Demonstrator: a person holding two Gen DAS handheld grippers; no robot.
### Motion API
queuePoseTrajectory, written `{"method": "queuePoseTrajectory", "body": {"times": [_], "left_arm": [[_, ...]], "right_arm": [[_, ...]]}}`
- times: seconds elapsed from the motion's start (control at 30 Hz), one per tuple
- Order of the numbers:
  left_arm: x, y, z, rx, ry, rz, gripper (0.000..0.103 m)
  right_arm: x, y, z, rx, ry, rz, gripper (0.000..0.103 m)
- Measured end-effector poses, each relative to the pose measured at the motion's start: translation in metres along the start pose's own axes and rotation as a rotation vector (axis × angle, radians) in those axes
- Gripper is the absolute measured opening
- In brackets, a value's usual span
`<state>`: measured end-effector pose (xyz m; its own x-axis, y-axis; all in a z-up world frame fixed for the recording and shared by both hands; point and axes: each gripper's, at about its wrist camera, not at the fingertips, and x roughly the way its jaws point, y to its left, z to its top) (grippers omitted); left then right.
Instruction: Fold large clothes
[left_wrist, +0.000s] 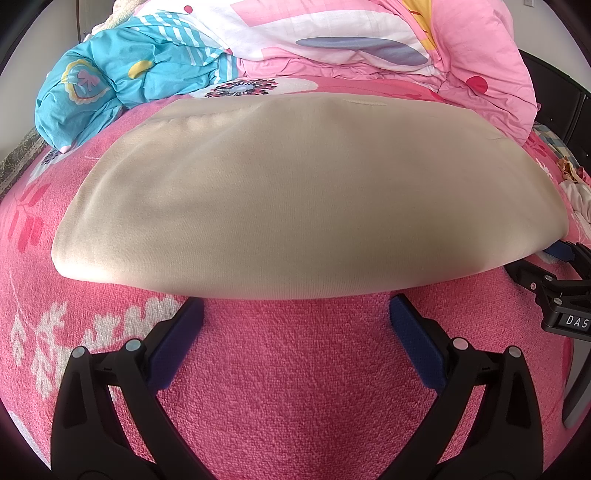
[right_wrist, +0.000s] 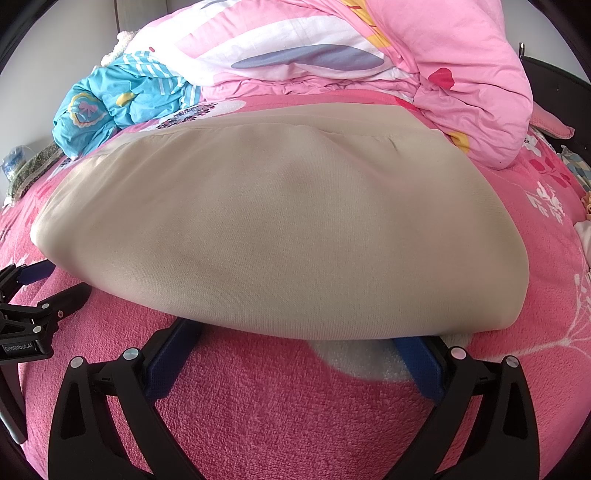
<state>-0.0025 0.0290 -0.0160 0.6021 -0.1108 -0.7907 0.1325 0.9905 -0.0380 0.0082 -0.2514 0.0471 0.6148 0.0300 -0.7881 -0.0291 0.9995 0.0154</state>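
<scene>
Item: beige knit garment (left_wrist: 295, 199), large, already folded into a flat, thick rectangular bundle. Loc: centre of pink terry bedspread (left_wrist: 295, 369); near folded edge faces both grippers, far hem toward the heaped bedding.

L gripper (left_wrist: 295, 314): jaws spread wide, holding nothing; blue fingertips (left_wrist: 184, 314) sit at or just under the near edge, left-centre portion. R gripper (right_wrist: 303, 339): jaws likewise apart, empty; tips go under the near edge toward the garment's right corner. Each gripper shows at the margin of the other's view, so they sit side by side along the same edge.

Bkgd: pink patterned quilt (left_wrist: 461, 55) bunched behind; turquoise printed bedding (left_wrist: 110, 85) back left.

Step, est.: take the near edge for another fold. Method notes: push tips further under so all layers are caught, not just the top ply; close both sides together; lift level, carry the edge to the far hem w/o dragging lower layers; keep grippers well apart so the fold line stays straight.
</scene>
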Motion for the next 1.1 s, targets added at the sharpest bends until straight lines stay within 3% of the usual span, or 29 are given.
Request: {"method": "queuePoseTrajectory", "body": {"times": [1.1], "left_arm": [[0.0015, -0.0001, 0.0019, 0.000, 0.000, 0.000, 0.097]], "right_arm": [[0.0004, -0.0004, 0.0001, 0.000, 0.000, 0.000, 0.097]]}}
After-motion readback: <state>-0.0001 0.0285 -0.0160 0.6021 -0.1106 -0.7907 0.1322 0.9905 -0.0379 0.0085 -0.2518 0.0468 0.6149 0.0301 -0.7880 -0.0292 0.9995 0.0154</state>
